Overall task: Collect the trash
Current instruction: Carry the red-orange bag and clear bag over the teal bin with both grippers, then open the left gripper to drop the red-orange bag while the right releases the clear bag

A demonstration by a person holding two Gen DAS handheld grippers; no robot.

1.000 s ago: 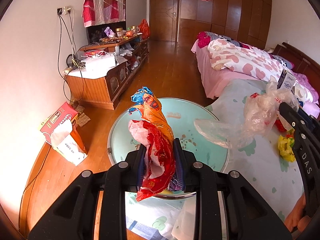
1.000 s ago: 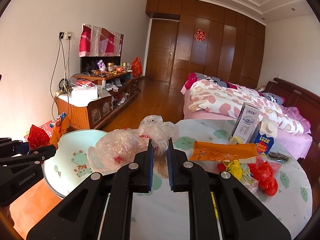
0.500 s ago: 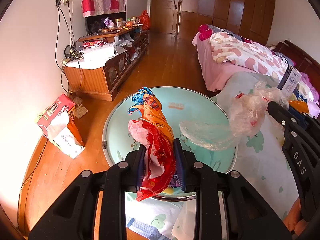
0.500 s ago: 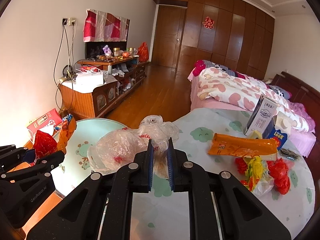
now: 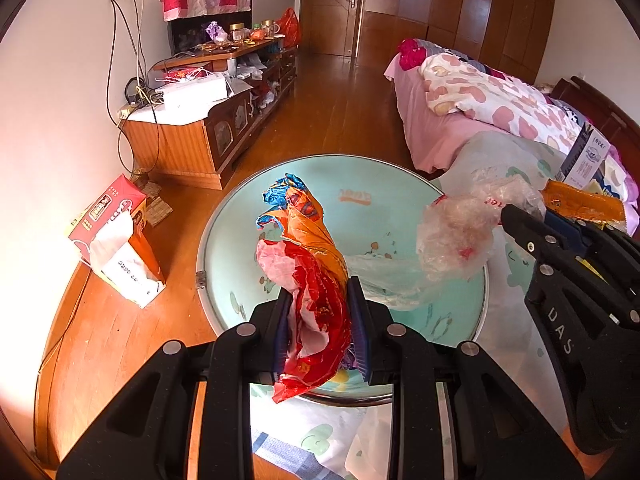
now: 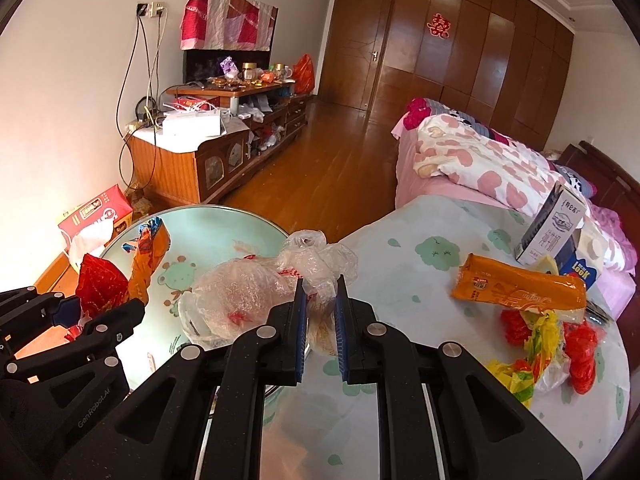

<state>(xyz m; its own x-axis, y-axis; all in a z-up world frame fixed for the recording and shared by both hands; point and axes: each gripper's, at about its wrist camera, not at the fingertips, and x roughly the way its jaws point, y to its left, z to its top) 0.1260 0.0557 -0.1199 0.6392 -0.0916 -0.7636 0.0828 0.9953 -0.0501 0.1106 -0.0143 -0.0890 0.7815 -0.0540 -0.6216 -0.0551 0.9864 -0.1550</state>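
Observation:
My left gripper (image 5: 319, 300) is shut on a bundle of red and orange snack wrappers (image 5: 316, 264), held above a round teal-lined glass side table (image 5: 224, 232). My right gripper (image 6: 320, 292) is shut on a crumpled clear plastic bag (image 6: 256, 296) that hangs over the seam between the side table (image 6: 224, 232) and the larger table (image 6: 420, 264). The bag also shows in the left wrist view (image 5: 460, 232), to the right of the wrappers. The left gripper (image 6: 100, 320) with its wrappers (image 6: 100, 284) shows at the left of the right wrist view.
On the larger table lie an orange wrapper (image 6: 520, 288), red and yellow plastic scraps (image 6: 548, 344) and cartons (image 6: 552, 224). A red tissue box (image 5: 116, 232) stands on the wooden floor by a TV cabinet (image 5: 192, 120). A bed (image 5: 480, 100) is behind.
Both grippers have tilted downward and kept their loads. The clear bag has moved right in the left wrist view, away from the wrappers.

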